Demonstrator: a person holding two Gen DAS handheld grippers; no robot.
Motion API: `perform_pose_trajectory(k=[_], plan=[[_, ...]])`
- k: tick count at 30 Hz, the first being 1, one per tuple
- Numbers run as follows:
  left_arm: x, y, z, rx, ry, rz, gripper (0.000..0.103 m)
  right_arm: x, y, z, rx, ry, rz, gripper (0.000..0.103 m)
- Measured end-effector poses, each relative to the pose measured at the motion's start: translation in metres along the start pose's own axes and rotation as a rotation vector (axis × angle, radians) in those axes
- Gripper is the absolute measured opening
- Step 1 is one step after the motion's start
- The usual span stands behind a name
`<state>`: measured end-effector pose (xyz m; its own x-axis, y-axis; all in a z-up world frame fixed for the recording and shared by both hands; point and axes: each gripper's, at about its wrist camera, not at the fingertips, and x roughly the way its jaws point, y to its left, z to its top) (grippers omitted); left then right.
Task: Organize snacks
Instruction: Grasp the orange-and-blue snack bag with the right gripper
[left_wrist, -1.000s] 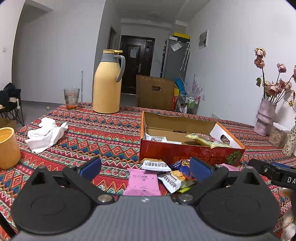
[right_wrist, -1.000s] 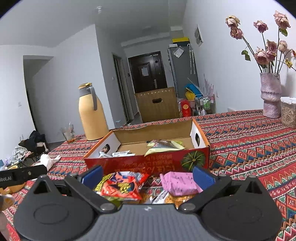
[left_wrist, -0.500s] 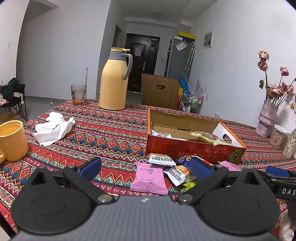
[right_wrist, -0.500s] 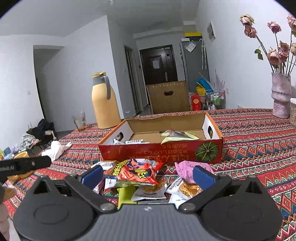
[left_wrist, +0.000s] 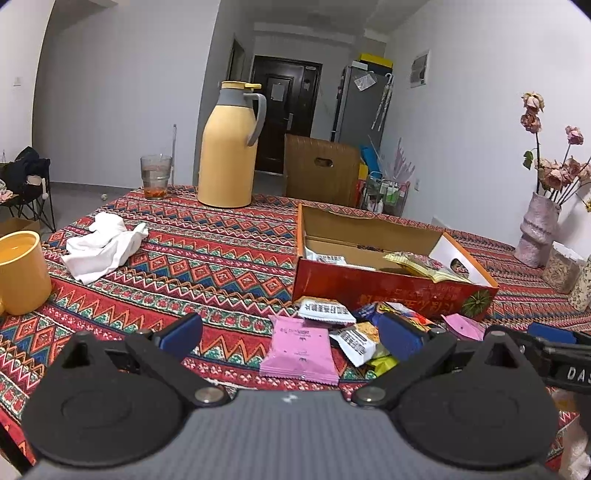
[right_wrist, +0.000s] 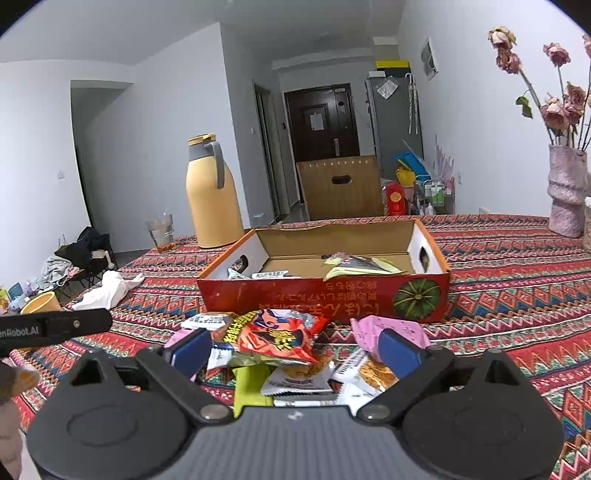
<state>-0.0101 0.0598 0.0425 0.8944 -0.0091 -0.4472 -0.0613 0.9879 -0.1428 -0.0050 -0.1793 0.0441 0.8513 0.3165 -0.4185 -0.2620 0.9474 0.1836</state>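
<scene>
A red cardboard box (left_wrist: 388, 291) (right_wrist: 325, 295) lies open on the patterned tablecloth with a few snack packets inside. A pile of loose snack packets lies in front of it. My left gripper (left_wrist: 291, 336) is open, with a pink packet (left_wrist: 299, 350) between its fingers on the cloth. My right gripper (right_wrist: 295, 349) is open over the pile, with a red and yellow packet (right_wrist: 273, 334) between its fingers. Another pink packet (right_wrist: 384, 326) lies by the right finger.
A yellow thermos jug (left_wrist: 231, 147), a glass (left_wrist: 156, 177), a white cloth (left_wrist: 105, 245) and a yellow mug (left_wrist: 22, 273) stand on the left part of the table. A pink vase with dried roses (left_wrist: 539, 236) stands at the right.
Both grippers have drawn back and risen a little, so more of the snack pile shows. Both stay open and empty.
</scene>
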Motion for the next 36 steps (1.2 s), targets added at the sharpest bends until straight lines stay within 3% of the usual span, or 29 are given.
perform_pose_trajectory(k=[5,10,16,22,29,31,33,36], plan=[[0.009,0.006,0.006,-0.006,0.009,0.028,0.103,0.031,0.007,0.023,0.008,0.068,0.025,0.097],[0.022,0.015,0.010,-0.002,0.024,0.055,0.103,0.085,0.016,0.043,0.013,0.204,0.035,0.097],[0.040,0.033,0.013,-0.032,0.042,0.084,0.103,0.138,0.020,0.042,0.008,0.332,0.002,0.097],[0.056,0.048,0.009,-0.060,0.077,0.090,0.103,0.155,0.022,0.021,0.001,0.414,0.014,0.096],[0.060,0.053,0.004,-0.075,0.091,0.076,0.103,0.146,0.021,0.008,0.004,0.409,0.023,0.084],[0.058,0.052,0.004,-0.075,0.089,0.075,0.103,0.141,0.020,0.006,-0.003,0.396,0.022,0.078],[0.055,0.051,0.004,-0.076,0.088,0.074,0.103,0.136,0.018,0.009,0.008,0.377,0.028,0.062],[0.048,0.049,0.003,-0.075,0.088,0.075,0.103,0.124,0.015,0.008,0.030,0.340,0.048,0.057]])
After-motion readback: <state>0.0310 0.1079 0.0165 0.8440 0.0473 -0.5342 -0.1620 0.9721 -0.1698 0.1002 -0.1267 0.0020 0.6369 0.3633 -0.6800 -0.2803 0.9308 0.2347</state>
